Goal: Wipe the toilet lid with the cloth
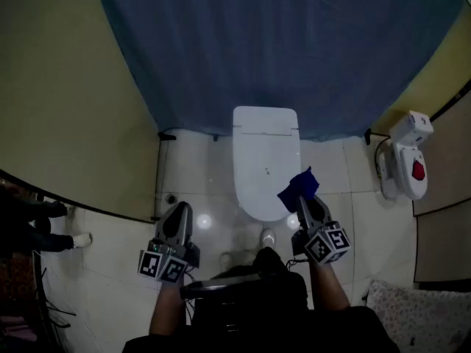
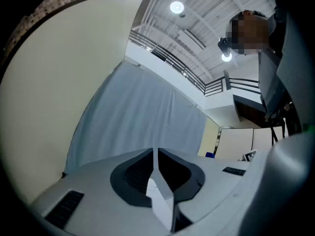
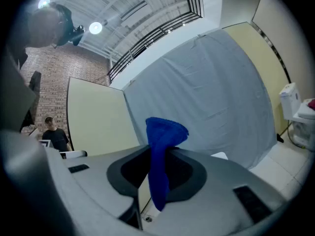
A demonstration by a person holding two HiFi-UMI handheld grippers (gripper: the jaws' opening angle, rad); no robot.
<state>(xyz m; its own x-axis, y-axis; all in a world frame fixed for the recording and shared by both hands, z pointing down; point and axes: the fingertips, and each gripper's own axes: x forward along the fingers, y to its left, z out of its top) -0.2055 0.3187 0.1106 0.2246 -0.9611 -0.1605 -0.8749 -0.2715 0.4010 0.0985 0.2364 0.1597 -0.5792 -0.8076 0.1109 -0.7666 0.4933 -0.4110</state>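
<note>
My right gripper, clamped on the blue cloth, sits nearest, at the right edge of the toilet lid running lengthwise ahead; left gripper closed, empty.

My left gripper: forearm reaching forward, fingers pressed together, nothing between them. My right gripper: forearm alongside, held slightly further forward, fingers clamped on the blue cloth.

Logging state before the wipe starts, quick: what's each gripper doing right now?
Left gripper: closed, nothing between the jaws.
Right gripper: closed on the blue cloth.
</note>
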